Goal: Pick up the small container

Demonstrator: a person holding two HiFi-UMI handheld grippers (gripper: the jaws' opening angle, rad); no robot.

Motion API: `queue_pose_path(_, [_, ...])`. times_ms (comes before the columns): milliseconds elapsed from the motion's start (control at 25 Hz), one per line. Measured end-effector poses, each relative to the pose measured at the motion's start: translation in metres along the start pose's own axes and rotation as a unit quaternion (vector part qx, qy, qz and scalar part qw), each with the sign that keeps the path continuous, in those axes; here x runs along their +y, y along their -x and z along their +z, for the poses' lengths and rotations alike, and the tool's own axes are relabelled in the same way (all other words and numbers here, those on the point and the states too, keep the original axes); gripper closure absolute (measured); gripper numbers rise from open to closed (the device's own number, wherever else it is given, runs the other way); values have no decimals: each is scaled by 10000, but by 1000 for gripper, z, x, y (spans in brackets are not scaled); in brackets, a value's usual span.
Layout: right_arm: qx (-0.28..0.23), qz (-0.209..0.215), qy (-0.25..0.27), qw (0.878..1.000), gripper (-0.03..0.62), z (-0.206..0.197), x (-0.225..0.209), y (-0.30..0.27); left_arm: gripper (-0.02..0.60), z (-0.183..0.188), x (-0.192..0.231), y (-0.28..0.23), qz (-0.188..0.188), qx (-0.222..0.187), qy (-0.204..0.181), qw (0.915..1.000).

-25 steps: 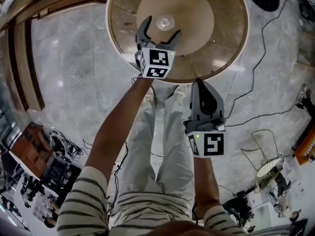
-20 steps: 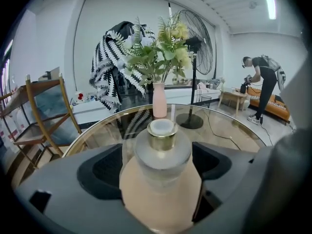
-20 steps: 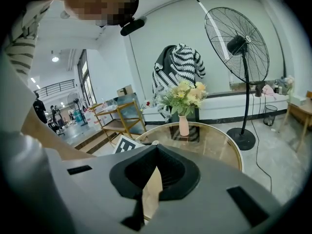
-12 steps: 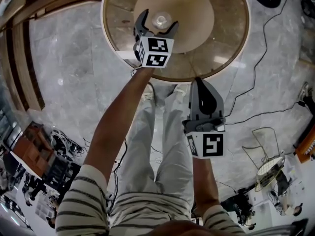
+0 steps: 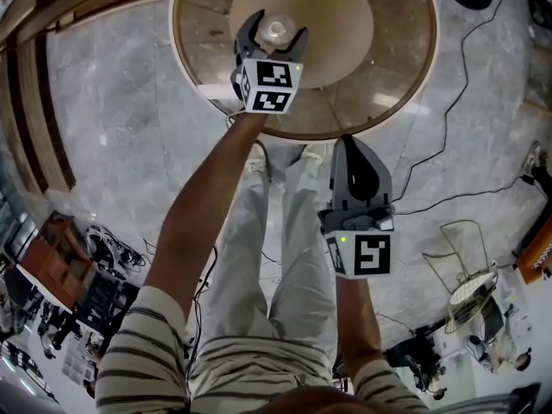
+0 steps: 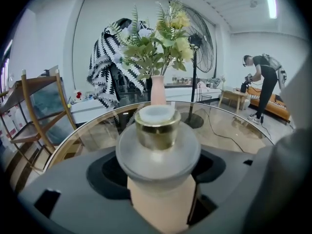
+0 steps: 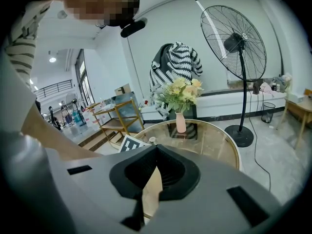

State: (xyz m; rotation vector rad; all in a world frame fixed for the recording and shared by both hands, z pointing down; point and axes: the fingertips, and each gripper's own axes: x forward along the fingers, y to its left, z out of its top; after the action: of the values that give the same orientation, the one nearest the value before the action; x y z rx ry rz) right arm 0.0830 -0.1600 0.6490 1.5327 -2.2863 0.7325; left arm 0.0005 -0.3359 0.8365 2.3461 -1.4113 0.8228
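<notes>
The small container, a frosted grey-white round jar with a gold collar and a pale cap, stands near the middle of the round glass-topped table with a gold rim. It is on the table's tan centre disc, a little left of that disc's middle and well in from every edge. The left gripper reaches over the near edge of the table. Its jaws have just been closing, and the jar now sits clasped between the dark curved pads, with no gap showing on either side. The jar's base rests on the disc. The right gripper hangs just outside the near edge of the table, its jaws clenched together on nothing. A pink vase of green and yellow flowers stands toward the far edge.
</notes>
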Motion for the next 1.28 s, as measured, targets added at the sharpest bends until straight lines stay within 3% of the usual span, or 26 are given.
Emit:
queue_pose_path(600, [0, -4, -17, 10000, 585, -9, 0, 6, 253, 5, -6, 8, -85, -50, 64, 9999])
queue_pose_path(960, [-237, -112, 27, 9997, 585, 15, 5, 24, 253, 47, -10, 40, -154, -237, 192, 9994])
queue_pose_path(1280, [-605, -180, 137, 9979, 585, 63, 21, 52, 253, 104, -10, 99, -139, -508, 361, 9980])
